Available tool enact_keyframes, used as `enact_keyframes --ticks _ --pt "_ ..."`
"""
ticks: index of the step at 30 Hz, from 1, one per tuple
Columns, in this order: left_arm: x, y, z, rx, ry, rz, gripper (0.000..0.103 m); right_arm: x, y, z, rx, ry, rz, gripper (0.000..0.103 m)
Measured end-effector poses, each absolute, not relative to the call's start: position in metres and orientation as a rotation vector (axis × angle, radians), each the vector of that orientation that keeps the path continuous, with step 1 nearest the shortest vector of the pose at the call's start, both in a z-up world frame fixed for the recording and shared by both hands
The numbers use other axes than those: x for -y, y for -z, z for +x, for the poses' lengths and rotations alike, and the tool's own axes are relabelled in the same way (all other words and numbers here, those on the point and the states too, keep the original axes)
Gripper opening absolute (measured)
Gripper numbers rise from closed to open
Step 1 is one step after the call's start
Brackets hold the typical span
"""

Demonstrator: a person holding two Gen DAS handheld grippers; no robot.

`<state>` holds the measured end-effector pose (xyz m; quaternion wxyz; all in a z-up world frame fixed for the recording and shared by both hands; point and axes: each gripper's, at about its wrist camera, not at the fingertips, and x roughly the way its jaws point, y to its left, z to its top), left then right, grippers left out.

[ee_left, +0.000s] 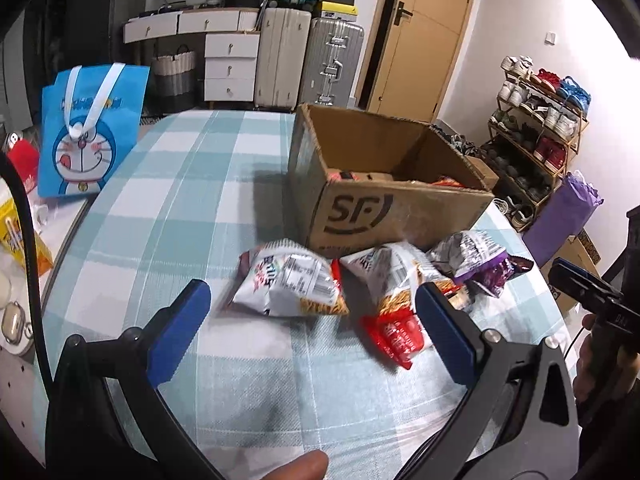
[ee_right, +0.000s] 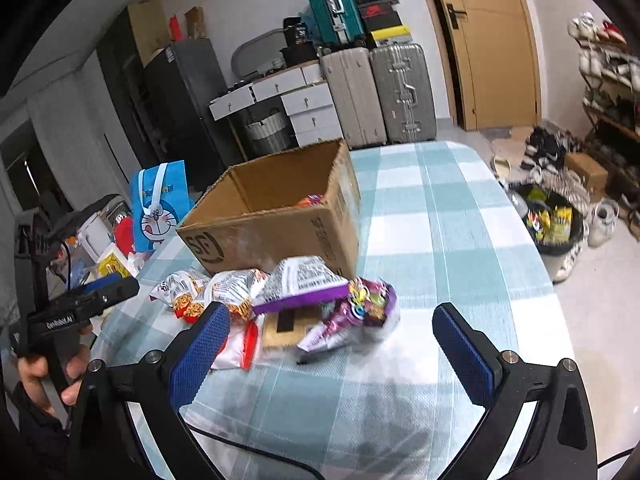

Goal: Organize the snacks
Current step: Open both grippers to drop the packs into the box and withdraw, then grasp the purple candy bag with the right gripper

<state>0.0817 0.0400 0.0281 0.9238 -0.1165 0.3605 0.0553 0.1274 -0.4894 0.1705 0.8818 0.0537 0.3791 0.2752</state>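
Observation:
An open cardboard SF box stands on the checked tablecloth, with a few snacks inside; it also shows in the right wrist view. Several snack packets lie in front of it: a white and orange packet, a red and white one and a purple one. In the right wrist view the purple packets lie nearest. My left gripper is open and empty, just short of the packets. My right gripper is open and empty, close in front of the purple packets.
A blue Doraemon bag stands at the table's left edge beside red and yellow items. Suitcases, drawers and a door lie behind. A shoe rack and a purple bag stand to the right.

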Motion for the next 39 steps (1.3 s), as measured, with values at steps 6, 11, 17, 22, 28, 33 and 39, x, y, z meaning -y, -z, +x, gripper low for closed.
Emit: enact_keyframes --ticks 6,11,17,22,28,33,39 --pt "-0.046 -0.014 0.086 -0.769 -0.119 -0.262 0.102 0.487 -0.162 0.132 -0.825 -0.551 0.084 0.103" --pt "-0.049 -0.007 0.091 -0.788 -0.127 -0.265 0.102 0.478 -0.151 0.139 -0.862 -0.532 0.046 0.103" --pt "-0.052 0.001 0.097 -0.806 -0.133 -0.268 0.102 0.472 -0.134 0.155 -0.931 -0.529 0.059 0.103" --pt "-0.057 0.006 0.101 -0.818 -0.136 -0.283 0.102 0.469 -0.123 0.168 -0.978 -0.522 0.073 0.103" --pt "-0.061 0.011 0.105 -0.830 -0.127 -0.304 0.102 0.468 -0.116 0.178 -0.979 -0.521 0.095 0.101" --pt "-0.061 0.011 0.107 -0.831 -0.127 -0.294 0.102 0.465 -0.108 0.188 -1.001 -0.513 0.122 0.087" --pt "-0.062 0.012 0.110 -0.837 -0.128 -0.294 0.102 0.465 -0.102 0.195 -1.013 -0.515 0.134 0.085"
